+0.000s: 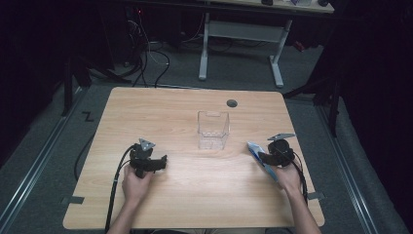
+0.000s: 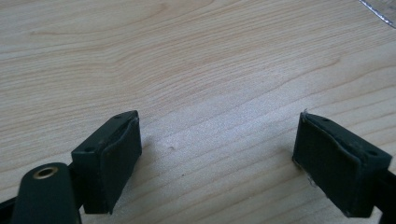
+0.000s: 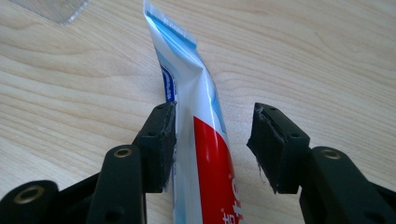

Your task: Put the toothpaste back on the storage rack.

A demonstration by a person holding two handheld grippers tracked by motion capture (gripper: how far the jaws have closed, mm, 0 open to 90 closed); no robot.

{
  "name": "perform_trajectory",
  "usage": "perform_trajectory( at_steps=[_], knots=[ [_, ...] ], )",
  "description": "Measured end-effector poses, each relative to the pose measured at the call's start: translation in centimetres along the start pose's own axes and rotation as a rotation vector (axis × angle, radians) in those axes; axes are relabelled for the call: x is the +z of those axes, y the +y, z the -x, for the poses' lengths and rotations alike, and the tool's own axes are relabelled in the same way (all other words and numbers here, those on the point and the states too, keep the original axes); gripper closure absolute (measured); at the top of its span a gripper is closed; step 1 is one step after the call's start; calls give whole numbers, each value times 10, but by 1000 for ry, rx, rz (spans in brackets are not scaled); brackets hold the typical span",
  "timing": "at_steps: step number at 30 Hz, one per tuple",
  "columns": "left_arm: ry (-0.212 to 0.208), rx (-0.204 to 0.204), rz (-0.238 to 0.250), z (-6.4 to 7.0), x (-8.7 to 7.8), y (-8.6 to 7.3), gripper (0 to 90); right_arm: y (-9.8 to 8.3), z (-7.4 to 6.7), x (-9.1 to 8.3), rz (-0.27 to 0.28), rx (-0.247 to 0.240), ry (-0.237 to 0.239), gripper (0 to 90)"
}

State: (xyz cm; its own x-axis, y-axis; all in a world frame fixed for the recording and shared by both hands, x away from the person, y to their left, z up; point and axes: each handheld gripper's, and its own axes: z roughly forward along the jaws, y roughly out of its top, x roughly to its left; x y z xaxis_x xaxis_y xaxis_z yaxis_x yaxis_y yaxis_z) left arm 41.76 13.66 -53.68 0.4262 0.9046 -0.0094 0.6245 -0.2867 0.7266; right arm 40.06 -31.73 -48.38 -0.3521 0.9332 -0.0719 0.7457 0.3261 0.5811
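A toothpaste tube [image 3: 187,70], white and blue with a red band, lies on the wooden table [image 1: 195,195] at the right. My right gripper [image 3: 212,116] straddles its middle. The left pad [image 3: 166,140] touches the tube, while a gap separates the right pad [image 3: 271,144] from it, so the jaws stand open. In the high view the tube [image 1: 254,148] points toward a clear plastic box [image 1: 213,129] at the table's centre, with the right gripper [image 1: 265,158] over it. My left gripper [image 2: 219,135] rests open over bare wood, nothing between its pads, and sits left of centre [image 1: 157,163].
A round cable hole [image 1: 232,103] sits near the table's far edge. A corner of the clear box shows at the top of the right gripper view [image 3: 51,9] and the left gripper view [image 2: 378,11]. Beyond the table stand another desk's legs [image 1: 204,48] and floor cables.
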Motion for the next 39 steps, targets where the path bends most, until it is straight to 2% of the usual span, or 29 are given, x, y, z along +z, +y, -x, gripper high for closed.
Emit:
perform_trajectory(
  at_steps=[7, 11, 16, 25, 30, 31, 32, 39],
  knots=[
    [0, 0, 0, 0, 0, 0, 155, 1, 0, 7, -38, -3, 14, 528],
    [0, 0, 0, 0, 0, 0, 155, 5, -3, 12, -80, -20, 24, 543],
    [0, 0, 0, 0, 0, 0, 155, 12, -9, 18, -127, -48, 8, 554],
    [0, 0, 0, 0, 0, 0, 155, 19, -9, 22, -194, -58, 11, 563],
    [0, 0, 0, 0, 0, 0, 155, 19, -6, 28, -231, -40, 37, 556],
    [0, 0, 0, 0, 0, 0, 155, 19, -4, 29, -230, -13, 58, 554],
    [0, 0, 0, 0, 0, 0, 155, 19, -2, 30, -228, -6, 66, 557],
    [0, 0, -1, 0, 0, 0, 155, 19, -3, 30, -222, -27, 81, 631]
  ],
)
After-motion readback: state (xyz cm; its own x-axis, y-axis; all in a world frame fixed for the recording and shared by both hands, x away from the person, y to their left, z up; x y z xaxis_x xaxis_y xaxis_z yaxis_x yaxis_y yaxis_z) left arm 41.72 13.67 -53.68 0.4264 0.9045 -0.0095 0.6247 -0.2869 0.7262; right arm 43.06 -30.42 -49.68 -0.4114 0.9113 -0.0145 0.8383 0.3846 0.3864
